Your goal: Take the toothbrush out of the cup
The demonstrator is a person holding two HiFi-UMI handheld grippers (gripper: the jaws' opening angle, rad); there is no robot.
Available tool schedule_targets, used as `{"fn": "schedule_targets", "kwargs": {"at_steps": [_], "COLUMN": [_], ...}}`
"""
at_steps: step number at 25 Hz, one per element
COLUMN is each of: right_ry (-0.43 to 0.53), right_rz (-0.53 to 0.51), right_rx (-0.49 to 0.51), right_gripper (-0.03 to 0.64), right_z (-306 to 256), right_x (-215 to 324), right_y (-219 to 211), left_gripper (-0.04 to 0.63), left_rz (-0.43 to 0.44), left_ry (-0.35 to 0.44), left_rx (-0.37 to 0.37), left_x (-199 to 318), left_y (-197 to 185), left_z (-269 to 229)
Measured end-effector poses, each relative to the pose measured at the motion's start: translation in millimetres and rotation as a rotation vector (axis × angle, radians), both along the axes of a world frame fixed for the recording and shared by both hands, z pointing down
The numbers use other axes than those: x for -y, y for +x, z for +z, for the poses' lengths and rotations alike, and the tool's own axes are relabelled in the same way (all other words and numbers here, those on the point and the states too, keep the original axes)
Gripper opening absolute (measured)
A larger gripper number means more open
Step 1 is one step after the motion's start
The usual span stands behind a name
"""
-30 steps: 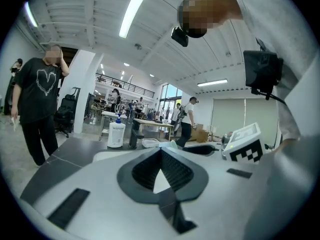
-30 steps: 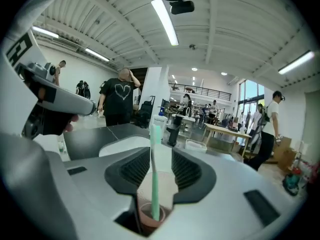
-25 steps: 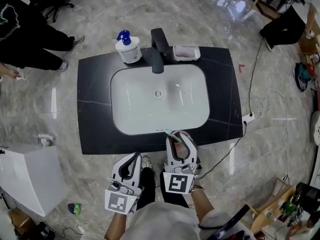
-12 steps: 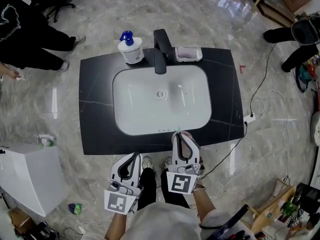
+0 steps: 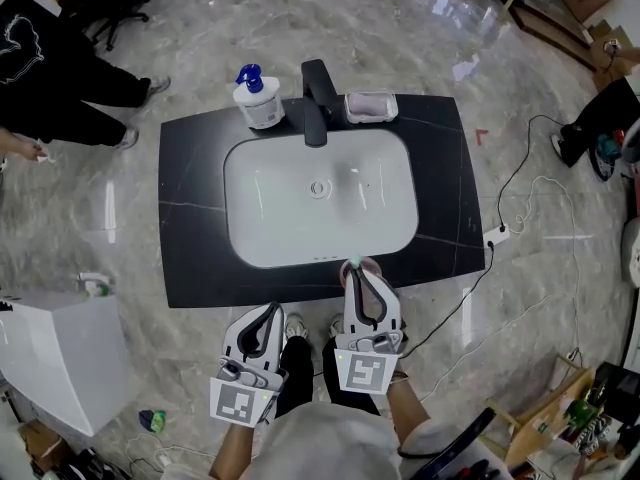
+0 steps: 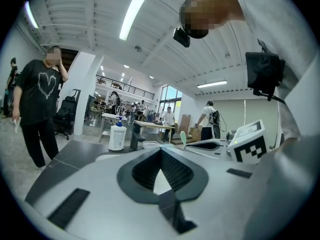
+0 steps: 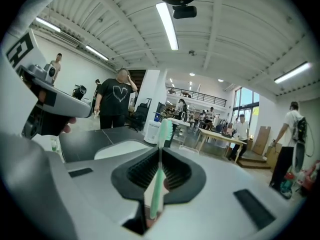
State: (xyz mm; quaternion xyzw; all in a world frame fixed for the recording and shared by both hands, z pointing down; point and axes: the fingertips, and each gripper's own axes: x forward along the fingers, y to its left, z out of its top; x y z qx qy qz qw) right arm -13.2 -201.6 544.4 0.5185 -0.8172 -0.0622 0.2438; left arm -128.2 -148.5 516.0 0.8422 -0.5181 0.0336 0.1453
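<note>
Right gripper view: right gripper (image 7: 160, 151) just closed, jaws pinching mint-green plastic toothbrush (image 7: 165, 129) by handle. Keep clamp firm, lift straight up, clear pinkish cup (image 5: 371, 265) under jaws.

The right gripper (image 5: 362, 273) is covering nearly all of the cup (image 5: 370, 263). The lower end of the toothbrush (image 7: 158, 184) is lying unseen beneath the closed jaws. At far left, the picture's edge is cropping a bystander (image 5: 50, 78).

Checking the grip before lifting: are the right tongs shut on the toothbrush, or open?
Shut: the right tongs have just been closing and pinch the green toothbrush.
</note>
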Motion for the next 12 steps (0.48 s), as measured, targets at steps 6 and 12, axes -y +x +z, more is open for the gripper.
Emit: {"fn": "schedule_targets", "kwargs": {"at_steps": [6, 12], "right_ry": [0.008, 0.035], "right_rz": [0.004, 0.010], "right_rx": [0.023, 0.048], "right_gripper": [0.028, 0.028], "right_z": [-10, -35], "right_x": [-8, -11], "right_y": [4, 10], "left_gripper": [-0.005, -0.005], "left_rz": [0.037, 0.048], "left_ry": [0.047, 0.061], "left_rx": [0.014, 0.032], "left_x": [-3, -3], "left_y": [9, 20], "left_z": [-8, -22]}}
